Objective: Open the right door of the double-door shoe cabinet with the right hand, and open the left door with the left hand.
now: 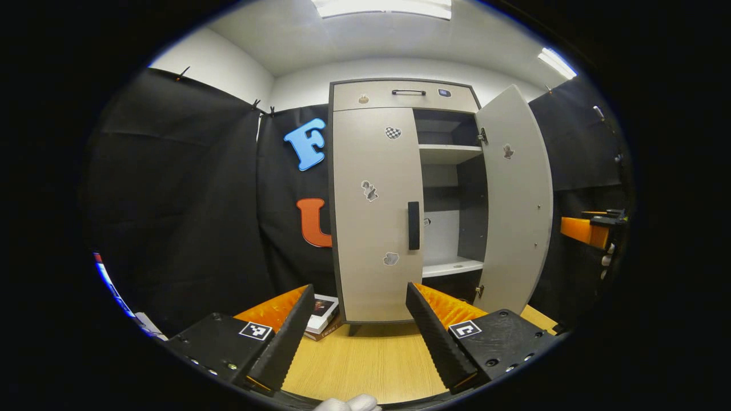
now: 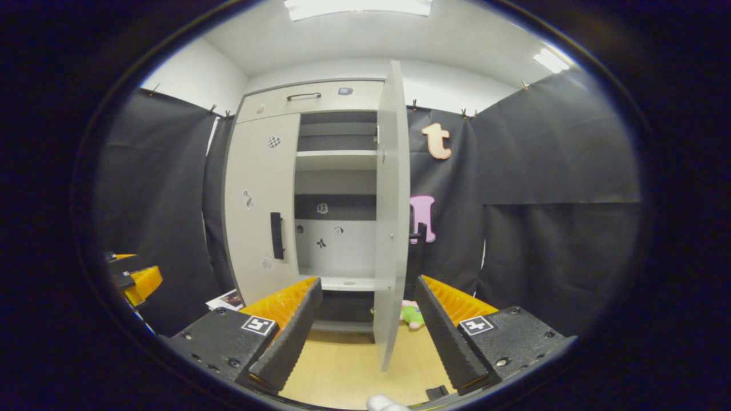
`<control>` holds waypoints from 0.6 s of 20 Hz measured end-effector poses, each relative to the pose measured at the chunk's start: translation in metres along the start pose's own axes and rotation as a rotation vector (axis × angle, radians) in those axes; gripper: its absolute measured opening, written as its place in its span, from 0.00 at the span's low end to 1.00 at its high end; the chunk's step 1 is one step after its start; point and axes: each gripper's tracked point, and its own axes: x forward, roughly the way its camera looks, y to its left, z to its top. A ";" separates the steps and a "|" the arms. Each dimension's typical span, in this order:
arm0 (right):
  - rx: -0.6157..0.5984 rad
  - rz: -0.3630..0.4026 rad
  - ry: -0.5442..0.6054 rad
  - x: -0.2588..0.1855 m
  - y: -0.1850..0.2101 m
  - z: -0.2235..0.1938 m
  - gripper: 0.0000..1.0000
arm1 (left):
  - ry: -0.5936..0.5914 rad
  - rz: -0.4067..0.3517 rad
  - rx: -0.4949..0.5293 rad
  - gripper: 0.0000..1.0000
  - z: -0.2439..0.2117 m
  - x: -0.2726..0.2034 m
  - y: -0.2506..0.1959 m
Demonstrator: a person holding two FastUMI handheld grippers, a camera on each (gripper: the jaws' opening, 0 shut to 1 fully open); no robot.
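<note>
- The shoe cabinet (image 1: 400,97) stands upright against the black cloth wall, on a wooden floor (image 1: 371,365); a drawer with a dark pull runs along its top.
- Its left door (image 1: 377,217) lies flat and closed, with a black vertical handle (image 1: 413,225) at its inner edge and small stickers on its face; its foot is partly cut off by the near fingers.
- Its right door (image 1: 517,200) stands swung out wide; in the right gripper view it shows nearly edge-on (image 2: 391,217), so its outer face is hard to make out, and a dark handle just peeps from behind it.
- Pale shelves (image 1: 451,153) show inside; the lowest compartment is dark and its contents cannot be told.
- The left gripper (image 1: 358,319) hangs before the closed door, well apart from it, jaws spread wide and holding nothing.
- The right gripper (image 2: 368,317) has its jaws apart too, the door's edge seen between them but farther off, untouched; it also appears at the left gripper view's right edge (image 1: 591,228), mostly cut off.
- A book (image 1: 321,314) lies on the floor by the cabinet's left foot, half hidden by a finger.
- A small green and pink soft toy (image 2: 410,314) lies behind the open door, partly hidden.
</note>
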 end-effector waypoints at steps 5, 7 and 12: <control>0.015 0.071 0.058 -0.004 0.021 -0.018 1.00 | 0.003 -0.012 -0.004 0.96 -0.001 0.032 -0.011; 0.016 0.092 0.072 0.001 0.026 -0.021 1.00 | -0.001 -0.017 0.004 0.96 0.003 0.052 -0.019; 0.015 0.100 0.053 0.019 0.021 -0.008 1.00 | -0.026 -0.034 0.032 0.96 0.015 0.112 -0.050</control>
